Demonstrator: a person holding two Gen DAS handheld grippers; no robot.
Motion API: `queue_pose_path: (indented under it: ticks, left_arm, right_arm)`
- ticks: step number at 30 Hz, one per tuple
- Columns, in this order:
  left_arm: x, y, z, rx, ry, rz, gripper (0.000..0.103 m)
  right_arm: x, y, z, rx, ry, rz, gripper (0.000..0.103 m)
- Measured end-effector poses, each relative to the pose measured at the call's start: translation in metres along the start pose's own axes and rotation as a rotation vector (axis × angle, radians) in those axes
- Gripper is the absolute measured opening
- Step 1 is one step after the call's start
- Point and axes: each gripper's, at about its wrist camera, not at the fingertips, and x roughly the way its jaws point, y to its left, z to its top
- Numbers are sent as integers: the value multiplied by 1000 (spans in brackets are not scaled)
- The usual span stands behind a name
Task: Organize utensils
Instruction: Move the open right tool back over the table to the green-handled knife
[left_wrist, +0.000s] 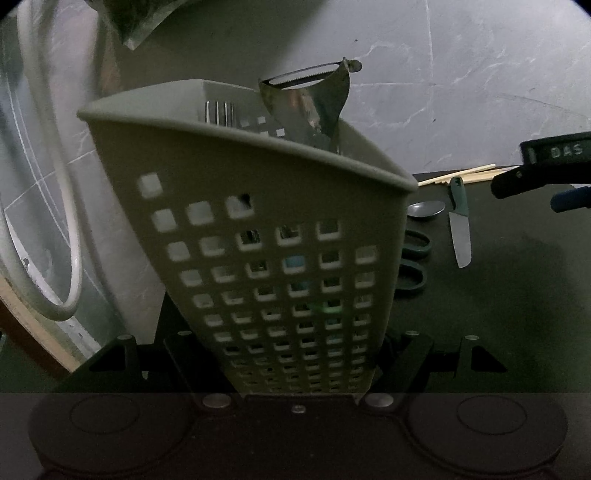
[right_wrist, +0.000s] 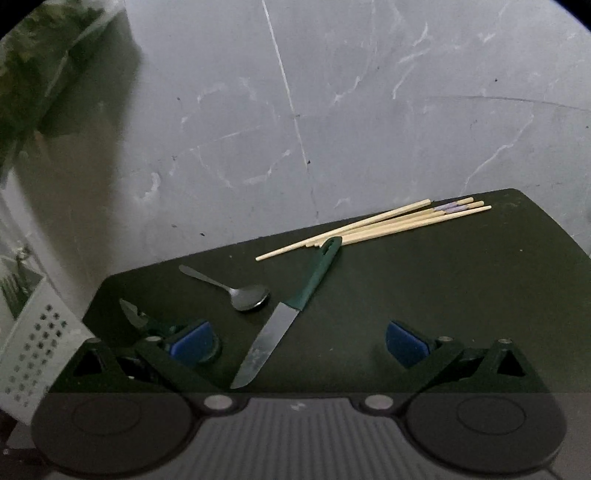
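My left gripper (left_wrist: 299, 365) is shut on a tall grey perforated utensil holder (left_wrist: 258, 229) and grips its lower part, tilted. A metal peeler (left_wrist: 314, 103) and fork tines (left_wrist: 219, 112) stick out of its top. My right gripper (right_wrist: 299, 343) is open and empty, low over the black table (right_wrist: 443, 288). Between its blue pads (right_wrist: 192, 343) lies a green-handled knife (right_wrist: 291, 310). A spoon (right_wrist: 243, 293), several wooden chopsticks (right_wrist: 388, 223) and green-handled scissors (right_wrist: 144, 319) lie beyond. The knife (left_wrist: 460, 225), spoon (left_wrist: 424, 209) and scissors (left_wrist: 413, 258) also show in the left wrist view.
A grey marble wall (right_wrist: 332, 110) stands behind the table. The holder shows at the left edge of the right wrist view (right_wrist: 33, 347). A white hose (left_wrist: 55, 221) hangs at the left. The right gripper shows at the right edge of the left wrist view (left_wrist: 546, 170).
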Motion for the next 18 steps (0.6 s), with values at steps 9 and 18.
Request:
queue_pose_path:
  ticks: [9, 18]
  left_arm:
    - [1, -5, 7, -14, 19, 13, 78]
    - [4, -10, 12, -21, 29, 26, 79]
  right_arm:
    - [64, -20, 35, 42, 12, -45, 103]
    - [112, -31, 58, -20, 21, -33, 100]
